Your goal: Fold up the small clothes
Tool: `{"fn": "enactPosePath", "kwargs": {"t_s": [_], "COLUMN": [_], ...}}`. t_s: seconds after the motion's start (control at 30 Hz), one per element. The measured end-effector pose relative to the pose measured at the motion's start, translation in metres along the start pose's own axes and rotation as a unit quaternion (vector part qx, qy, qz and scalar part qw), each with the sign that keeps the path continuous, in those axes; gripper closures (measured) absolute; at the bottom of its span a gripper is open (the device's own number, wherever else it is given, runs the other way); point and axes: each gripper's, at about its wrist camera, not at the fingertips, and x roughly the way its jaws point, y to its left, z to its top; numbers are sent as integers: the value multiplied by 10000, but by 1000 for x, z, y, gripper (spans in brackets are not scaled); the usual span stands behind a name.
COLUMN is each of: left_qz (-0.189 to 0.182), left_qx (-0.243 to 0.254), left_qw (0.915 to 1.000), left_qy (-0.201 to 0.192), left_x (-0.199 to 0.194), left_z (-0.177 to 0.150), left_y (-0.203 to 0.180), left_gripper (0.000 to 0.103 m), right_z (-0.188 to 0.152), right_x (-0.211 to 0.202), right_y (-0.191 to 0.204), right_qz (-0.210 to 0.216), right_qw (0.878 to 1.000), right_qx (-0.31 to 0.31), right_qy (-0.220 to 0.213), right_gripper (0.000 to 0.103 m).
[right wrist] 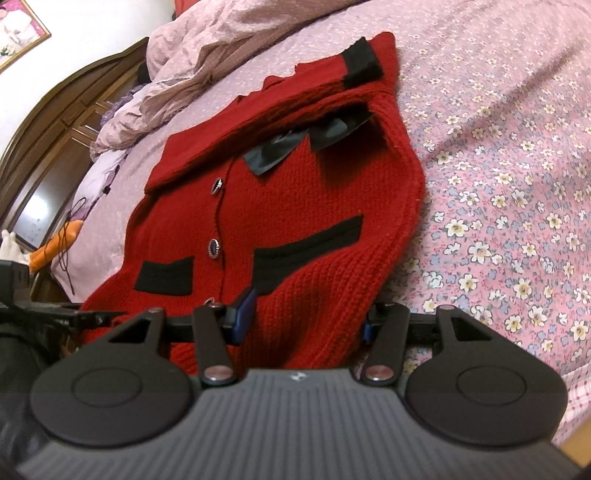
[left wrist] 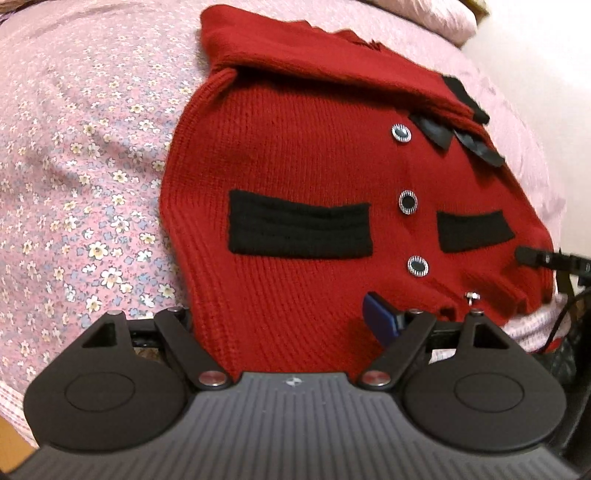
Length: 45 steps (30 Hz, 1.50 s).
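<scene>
A small red knit cardigan with black pocket bands, a black bow and silver-rimmed buttons lies on a floral bedspread. Both sleeves are folded across its top. My left gripper stands open at the hem, jaws wide apart around the fabric, one blue fingertip resting on the knit. In the right wrist view the cardigan fills the centre. My right gripper is open at the hem too, with blue fingertips at either side of the fabric. The other gripper's tip shows at the right edge of the left wrist view.
A crumpled pink duvet lies at the head of the bed. A dark wooden headboard stands at the left. An orange soft toy sits by the bed's edge. A framed picture hangs on the wall.
</scene>
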Motion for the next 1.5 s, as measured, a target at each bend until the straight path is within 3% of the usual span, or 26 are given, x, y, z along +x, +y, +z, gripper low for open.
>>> {"fn": "enactPosePath", "kwargs": {"t_s": [0.13,0.2,0.23,0.3,0.33,0.5,0.63,0.83,1.03,1.2,1.5], "left_qz": [-5,108,222,407,460,237,-35,-336,-695,-873,-708], "left_qx": [49,52,90,148,143,-242,-491,-447,-714,-790,-1211], "left_qw": [9999,9998,9996,9989,9986,9985,9968,9944,9862,9770,9650], "left_qy": [-144,-159,-168,-193,-212,-423,-625,-900,-1322,-1779,-2216], "left_x": [2,2,3,0,-2,-16,-28,-40,-54,-70,-73], "left_z": [-3,-4,-4,-7,-7,-7,-4,5,46,83,151], "left_y": [-2,-2,-3,-4,-2,14,20,12,12,8,20], "left_gripper": [22,37,42,62,66,86,90,91,92,92,92], "right_z": [-1,-2,-2,-2,-2,-2,5,18,50,77,128], "right_x": [0,-1,-1,0,0,-4,-13,-23,-31,-36,-33], "right_y": [0,0,0,-2,-4,2,8,8,10,17,-1], "right_qz": [33,48,54,93,116,111,190,547,929,1011,1010], "right_qw": [10000,10000,10000,9999,9998,9998,9990,9951,9860,9794,9655], "right_qx": [-19,-27,-32,77,132,105,92,281,525,445,734], "right_qy": [-43,-60,-57,-3,7,-159,-384,-769,-1277,-1691,-2287], "right_gripper": [48,51,59,74,78,82,83,87,89,90,90]}}
